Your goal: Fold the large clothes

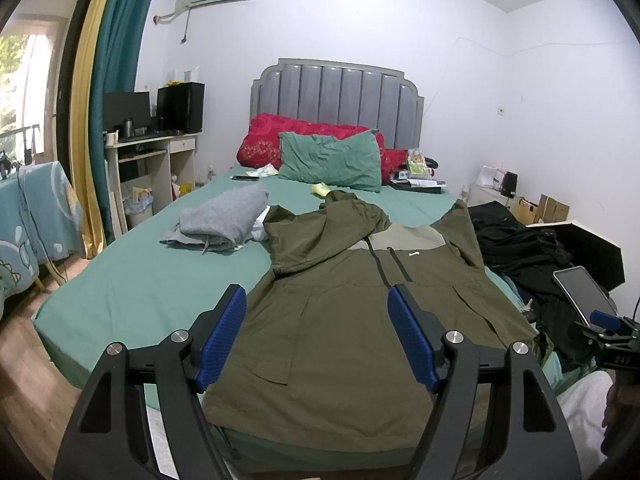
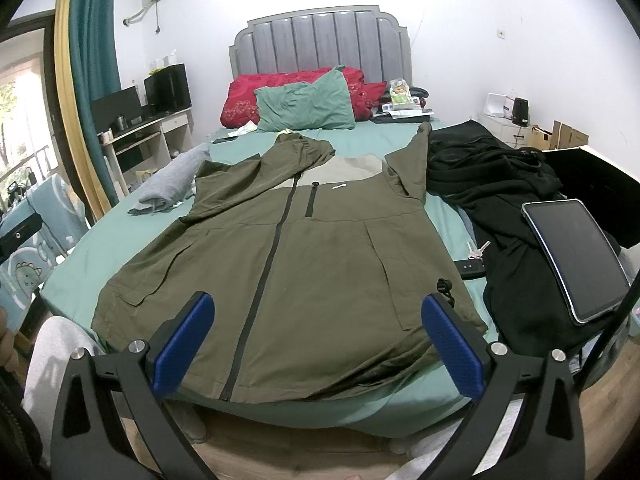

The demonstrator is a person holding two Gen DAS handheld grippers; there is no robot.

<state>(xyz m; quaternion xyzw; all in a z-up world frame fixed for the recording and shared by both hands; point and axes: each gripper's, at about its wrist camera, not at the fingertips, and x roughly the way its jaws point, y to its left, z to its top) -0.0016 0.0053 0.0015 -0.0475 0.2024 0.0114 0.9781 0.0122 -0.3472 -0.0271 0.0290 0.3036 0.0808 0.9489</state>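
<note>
An olive green hooded jacket (image 1: 340, 312) lies flat, front up and zipped, on the green bed (image 1: 132, 288), hem toward me; both sleeves are folded in over its body. It also shows in the right wrist view (image 2: 288, 264). My left gripper (image 1: 316, 328) is open and empty, held above the jacket's lower left part. My right gripper (image 2: 316, 340) is open and empty above the hem; it also shows at the right edge of the left wrist view (image 1: 604, 320).
A folded grey garment (image 1: 224, 220) lies on the bed's left. Black clothes (image 2: 500, 184), a tablet (image 2: 576, 256) and keys (image 2: 474, 260) lie to the jacket's right. Green pillow (image 1: 332, 160) and red quilt (image 1: 260, 140) sit by the headboard. A desk (image 1: 152, 148) stands left.
</note>
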